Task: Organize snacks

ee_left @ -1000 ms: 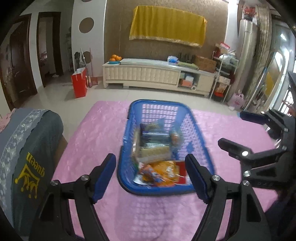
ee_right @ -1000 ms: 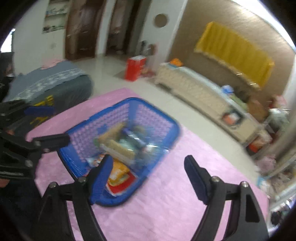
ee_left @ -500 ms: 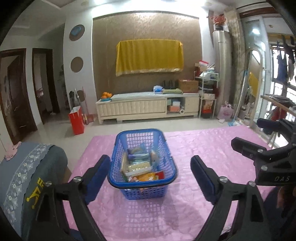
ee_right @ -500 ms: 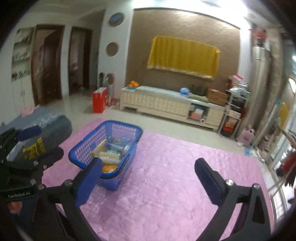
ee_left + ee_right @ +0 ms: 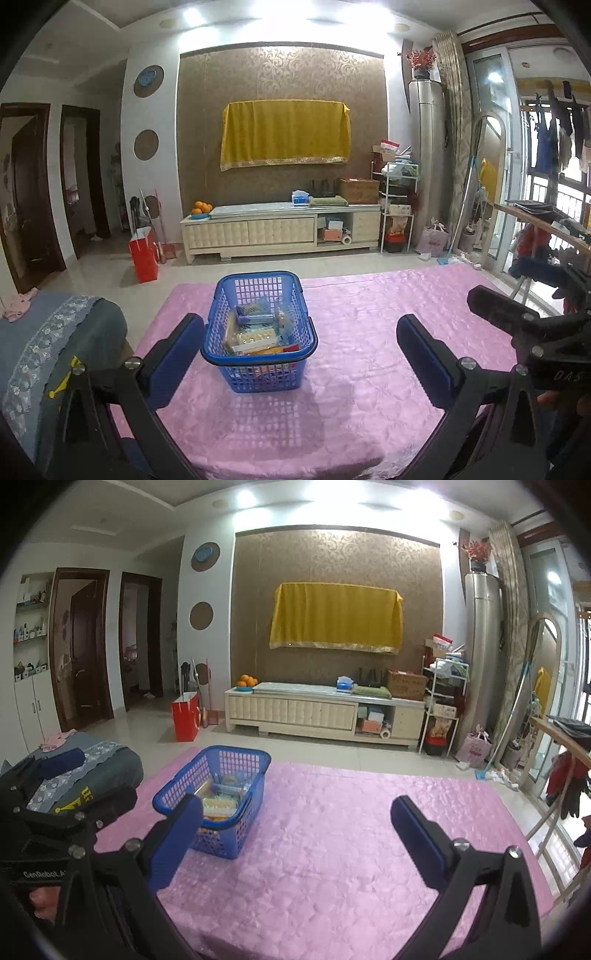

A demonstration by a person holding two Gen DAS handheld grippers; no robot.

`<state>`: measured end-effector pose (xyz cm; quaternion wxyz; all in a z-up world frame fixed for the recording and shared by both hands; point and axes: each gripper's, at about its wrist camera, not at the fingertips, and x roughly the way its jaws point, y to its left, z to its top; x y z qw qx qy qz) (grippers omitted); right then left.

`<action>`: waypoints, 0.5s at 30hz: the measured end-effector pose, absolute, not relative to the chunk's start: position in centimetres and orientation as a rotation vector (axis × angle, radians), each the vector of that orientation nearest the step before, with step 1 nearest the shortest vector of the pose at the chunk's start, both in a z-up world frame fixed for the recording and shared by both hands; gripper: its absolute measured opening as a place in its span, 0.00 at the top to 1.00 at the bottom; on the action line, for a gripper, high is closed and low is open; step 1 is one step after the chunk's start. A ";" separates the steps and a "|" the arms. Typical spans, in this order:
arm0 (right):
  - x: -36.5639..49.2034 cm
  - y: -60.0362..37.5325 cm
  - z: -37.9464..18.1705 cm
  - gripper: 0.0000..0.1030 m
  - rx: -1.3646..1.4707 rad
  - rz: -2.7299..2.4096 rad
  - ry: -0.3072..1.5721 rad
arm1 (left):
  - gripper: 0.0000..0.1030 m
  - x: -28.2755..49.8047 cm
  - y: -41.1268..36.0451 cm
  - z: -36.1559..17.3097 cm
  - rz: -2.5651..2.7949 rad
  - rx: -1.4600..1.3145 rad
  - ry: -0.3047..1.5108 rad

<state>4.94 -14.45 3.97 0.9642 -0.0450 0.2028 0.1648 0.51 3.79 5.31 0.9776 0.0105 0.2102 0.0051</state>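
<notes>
A blue plastic basket stands on the pink tablecloth and holds several snack packets. My left gripper is open and empty, held back from the basket near the table's front edge. My right gripper is open and empty, to the right of the basket. In the right wrist view the left gripper shows at the far left. In the left wrist view the right gripper shows at the far right.
A grey-blue cushioned seat stands left of the table. A cream TV cabinet, a red bag and a shelf rack stand by the far wall. A drying rack is at the right.
Both grippers have pulled back and up from the basket, which now looks smaller and farther away. Both stay open and empty.
</notes>
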 end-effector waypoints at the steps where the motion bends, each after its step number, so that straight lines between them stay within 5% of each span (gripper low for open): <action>1: 4.7 -14.5 3.9 0.00 -0.084 0.339 0.410 | 0.00 0.2 3.6 5.3 0.010 0.027 0.421; 15: 3.0 -15.0 4.0 0.00 -0.072 0.356 0.386 | 0.00 -1.1 2.5 5.6 0.029 0.037 0.410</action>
